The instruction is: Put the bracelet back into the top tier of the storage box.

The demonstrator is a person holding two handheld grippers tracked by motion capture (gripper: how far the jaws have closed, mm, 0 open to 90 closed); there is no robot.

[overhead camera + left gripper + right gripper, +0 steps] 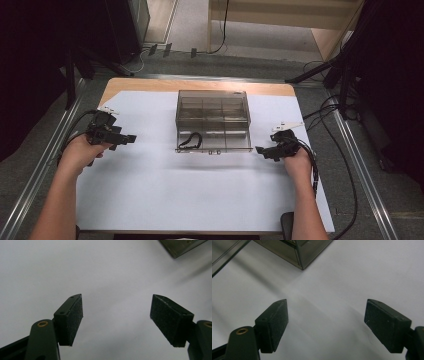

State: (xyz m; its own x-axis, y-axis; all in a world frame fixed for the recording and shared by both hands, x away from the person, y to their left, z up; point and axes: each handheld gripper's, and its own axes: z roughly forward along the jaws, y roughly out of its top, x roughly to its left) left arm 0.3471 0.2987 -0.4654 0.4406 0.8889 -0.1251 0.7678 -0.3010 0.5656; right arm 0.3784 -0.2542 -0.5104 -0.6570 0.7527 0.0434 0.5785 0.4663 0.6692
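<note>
A smoky clear compartment box (212,119) stands open in the middle of the white sheet, with a coiled black cable (190,141) in its near left compartment. Its lid (215,149) lies folded toward me. My left gripper (131,138) hovers to the box's left, jaws pointing right. My right gripper (259,149) hangs at the box's near right corner, jaws pointing left. In the left gripper view the gripper (116,315) is open over bare paper, a box corner (178,246) at top right. The right gripper (325,320) is open too, with the box corner (299,253) ahead.
The white sheet (200,190) covers most of the wooden table (200,85). Metal rails (40,170) run along both sides. Black stands and cables (345,75) crowd the floor at the right, and cables trail from each gripper.
</note>
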